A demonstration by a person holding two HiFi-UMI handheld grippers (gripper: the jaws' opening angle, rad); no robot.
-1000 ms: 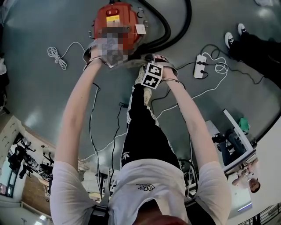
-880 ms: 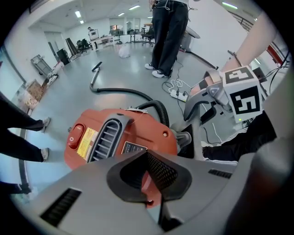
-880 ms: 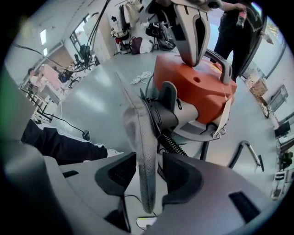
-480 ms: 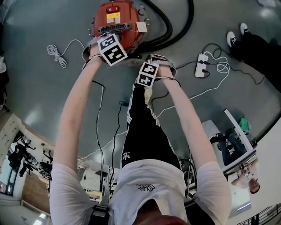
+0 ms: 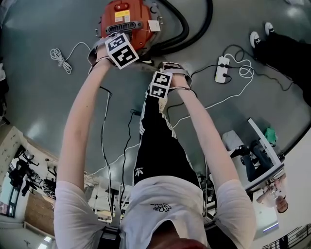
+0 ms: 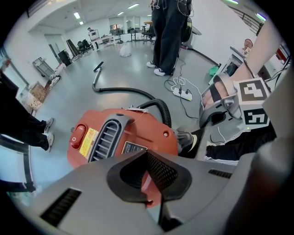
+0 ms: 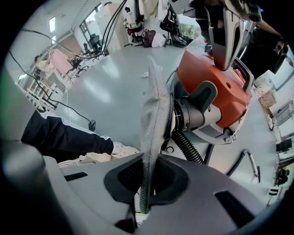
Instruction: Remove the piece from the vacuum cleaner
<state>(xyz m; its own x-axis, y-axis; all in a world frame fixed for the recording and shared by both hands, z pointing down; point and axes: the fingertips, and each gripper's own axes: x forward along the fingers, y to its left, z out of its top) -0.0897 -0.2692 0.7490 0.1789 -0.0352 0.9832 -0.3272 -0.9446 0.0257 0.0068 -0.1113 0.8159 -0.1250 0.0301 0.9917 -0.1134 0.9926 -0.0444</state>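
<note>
The right hand-held gripper (image 7: pixel 144 183) clamps the grey piece (image 7: pixel 155 110) to pull it; the left hand-held gripper (image 6: pixel 148 176), clenched, seemingly steadies the vacuum cleaner (image 6: pixel 133 133).

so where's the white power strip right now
In the head view the power strip lies on the floor at upper right, among loose cables, right of the black hose.

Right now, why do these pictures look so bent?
Head view: wide lens curves the glossy grey floor, with pale glare. Left gripper view: dark rounded corners, orange vacuum cleaner sharp. Right gripper view: grey fabric piece in the right tool looms large up close.
</note>
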